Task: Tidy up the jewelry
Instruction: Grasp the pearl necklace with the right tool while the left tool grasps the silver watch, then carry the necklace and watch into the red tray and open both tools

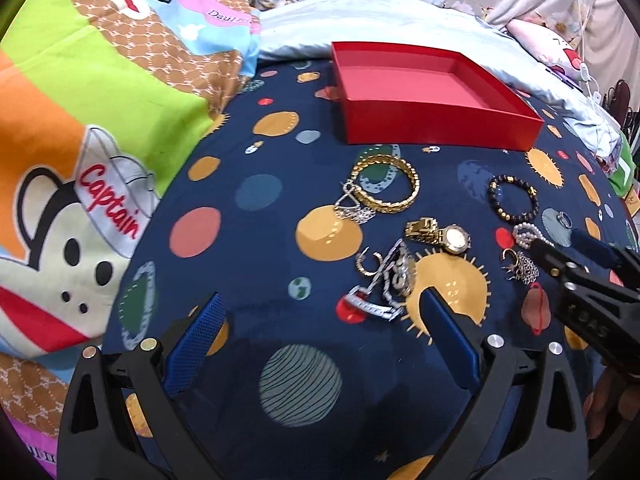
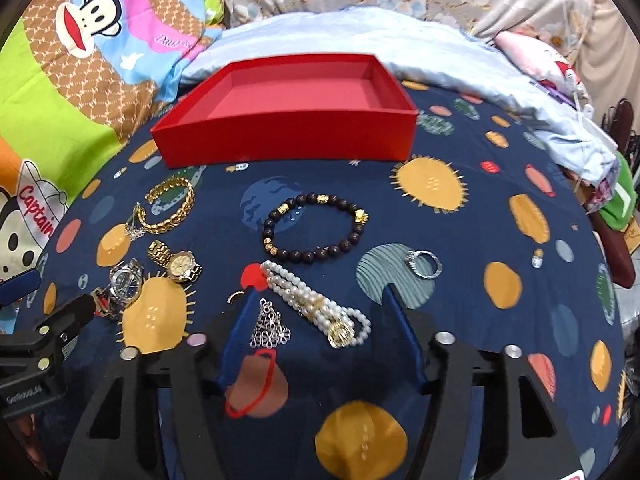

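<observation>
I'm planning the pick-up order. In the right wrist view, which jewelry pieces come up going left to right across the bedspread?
Silver watch → gold watch → dark bead bracelet → silver ring.

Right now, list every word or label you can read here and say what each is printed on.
"Captain": red script on the cartoon monkey's cap on the bedsheet.
Pink band on the cartoon bedding: purple lettering, too blurred to read.
Left gripper body, right wrist view: small white print, unreadable.
Watch dials: too small.
</observation>
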`<state>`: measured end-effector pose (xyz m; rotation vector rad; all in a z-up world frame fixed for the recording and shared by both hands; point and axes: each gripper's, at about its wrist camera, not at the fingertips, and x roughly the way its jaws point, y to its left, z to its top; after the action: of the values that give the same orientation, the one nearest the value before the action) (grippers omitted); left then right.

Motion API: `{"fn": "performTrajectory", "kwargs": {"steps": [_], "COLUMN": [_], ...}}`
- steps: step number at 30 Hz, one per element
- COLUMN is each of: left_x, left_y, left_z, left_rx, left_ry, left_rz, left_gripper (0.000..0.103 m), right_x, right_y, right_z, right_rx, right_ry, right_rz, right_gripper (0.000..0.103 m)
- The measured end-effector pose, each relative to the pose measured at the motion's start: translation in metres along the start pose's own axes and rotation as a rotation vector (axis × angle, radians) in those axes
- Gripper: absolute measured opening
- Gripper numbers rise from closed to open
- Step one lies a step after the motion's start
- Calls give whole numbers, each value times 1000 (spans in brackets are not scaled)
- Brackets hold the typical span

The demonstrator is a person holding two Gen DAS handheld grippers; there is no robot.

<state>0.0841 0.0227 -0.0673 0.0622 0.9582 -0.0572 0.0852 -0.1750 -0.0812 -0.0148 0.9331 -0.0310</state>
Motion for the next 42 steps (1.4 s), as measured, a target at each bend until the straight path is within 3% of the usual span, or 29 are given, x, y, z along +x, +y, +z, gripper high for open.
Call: {"fn": "performTrajectory", "kwargs": {"steps": [5,7,10,15,19,23,33,42], "left_x": [11,14,17,22,29,30,25,12], "left_y": [-3,-4,-6,-11,-13,-16,-27,-28], "left_z": [4,3,2,4,6,8,9,5], "left_rx": [0,3,9,15,-4,-13,-1,-22], "left_ry": [16,20,25,26,58,48,56,80], "left_rz": [-13,-17,-31,-52,-101,-90,-164,-250], "left_gripper": [95,95,95,93,78,68,19,18], "right_x": [11,11,9,2,-4,-8,-11,-26], "right_y": [0,0,-1,-10,-19,-22,-19,-10], "right_z": [2,2,-1,-6,-8,-8,-9,-9], "right_rx": [5,0,11,65,101,114,115,102], "right_ry": [22,32,40,50,48,40,45,21], "right_rz": [38,39,50,66,68,65,78,97], "right_gripper": [40,25,14,14,14,14,14,14]}}
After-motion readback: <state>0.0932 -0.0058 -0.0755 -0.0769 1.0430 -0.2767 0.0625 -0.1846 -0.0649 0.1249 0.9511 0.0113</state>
